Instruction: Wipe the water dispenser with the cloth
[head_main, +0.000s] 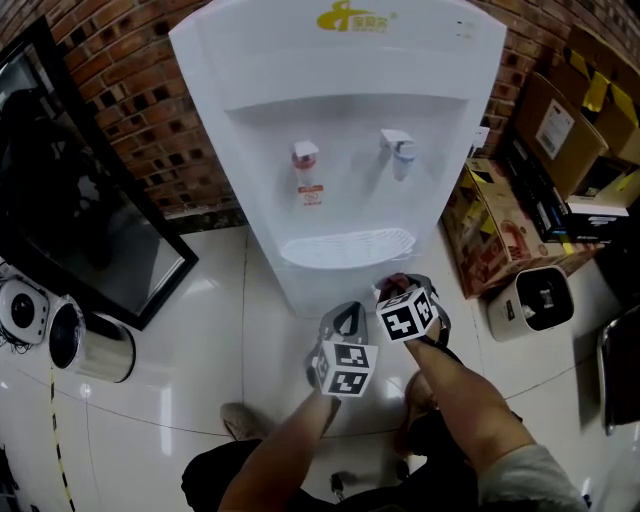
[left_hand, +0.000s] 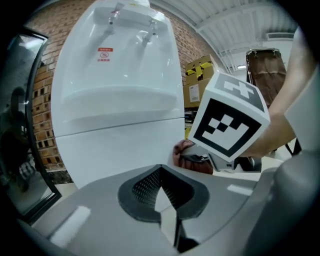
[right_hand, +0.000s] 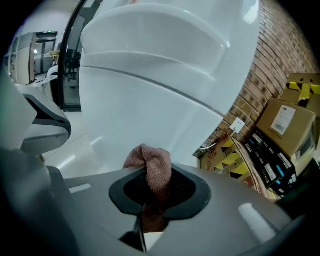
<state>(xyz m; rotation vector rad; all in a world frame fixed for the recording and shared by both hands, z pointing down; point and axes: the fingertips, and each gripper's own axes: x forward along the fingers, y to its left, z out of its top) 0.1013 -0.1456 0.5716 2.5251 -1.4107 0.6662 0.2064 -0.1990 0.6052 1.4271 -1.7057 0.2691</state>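
Note:
The white water dispenser (head_main: 340, 130) stands against a brick wall, with a red tap (head_main: 305, 155), a blue tap (head_main: 400, 150) and a drip tray (head_main: 345, 245). My right gripper (head_main: 398, 287) is shut on a brownish-pink cloth (head_main: 396, 282), close in front of the dispenser's lower front panel, below the tray. In the right gripper view the cloth (right_hand: 152, 167) bunches out between the jaws of that gripper (right_hand: 150, 192), with the dispenser (right_hand: 165, 100) just beyond. My left gripper (head_main: 347, 320) hangs just left of it, shut and empty (left_hand: 161, 175). In its view the cloth (left_hand: 186, 150) shows beside the dispenser (left_hand: 115, 100).
Cardboard boxes (head_main: 500, 225) crowd the floor right of the dispenser, with a small white appliance (head_main: 535, 300) in front of them. A dark glass-fronted panel (head_main: 80, 210) and a steel canister (head_main: 95, 345) sit at the left. The person's shoe (head_main: 240, 420) is on the glossy tiles.

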